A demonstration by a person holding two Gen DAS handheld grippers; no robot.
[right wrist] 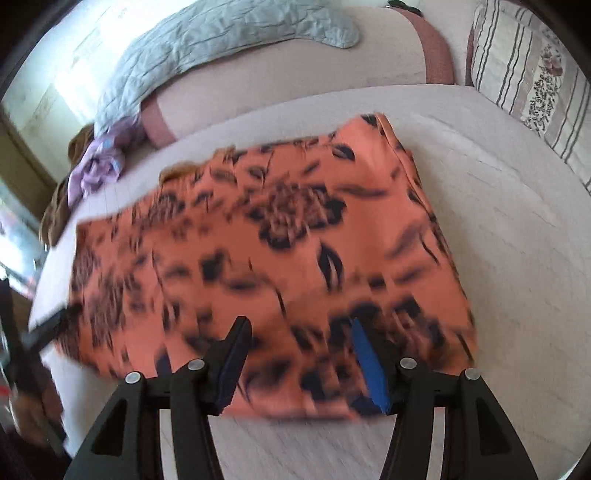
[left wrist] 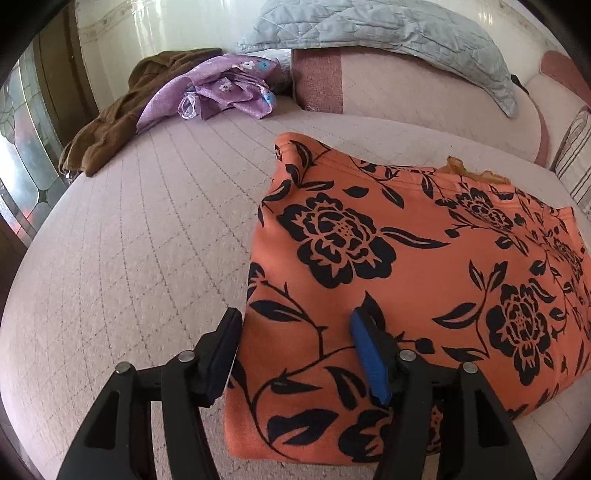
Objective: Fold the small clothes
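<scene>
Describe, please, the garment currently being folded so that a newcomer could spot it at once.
On the pale quilted bed, in front of the long bolster, lies a folded orange garment. Its bold black flower print sets it apart from the crumpled purple floral cloth and brown garment at the far corner.

Orange garment [left wrist: 406, 266]: soft matt cloth, black floral print, smooth weave. Bed cover [left wrist: 129, 258]: pale pink quilted cloth, stitched grid, slightly rough, matt. Left claw [left wrist: 295, 332]: matt black plastic, dull metal pins, blue rubbery pad on one finger. Right claw [right wrist: 299, 343]: same black plastic, blue pad. Grey quilt [left wrist: 388, 33]: crinkled stitched cloth. Purple garment [left wrist: 221, 88]: thin, faintly shiny cloth. Brown garment [left wrist: 110, 118]: fuzzy matt cloth. Striped pillow [right wrist: 528, 74]: printed woven cloth.
</scene>
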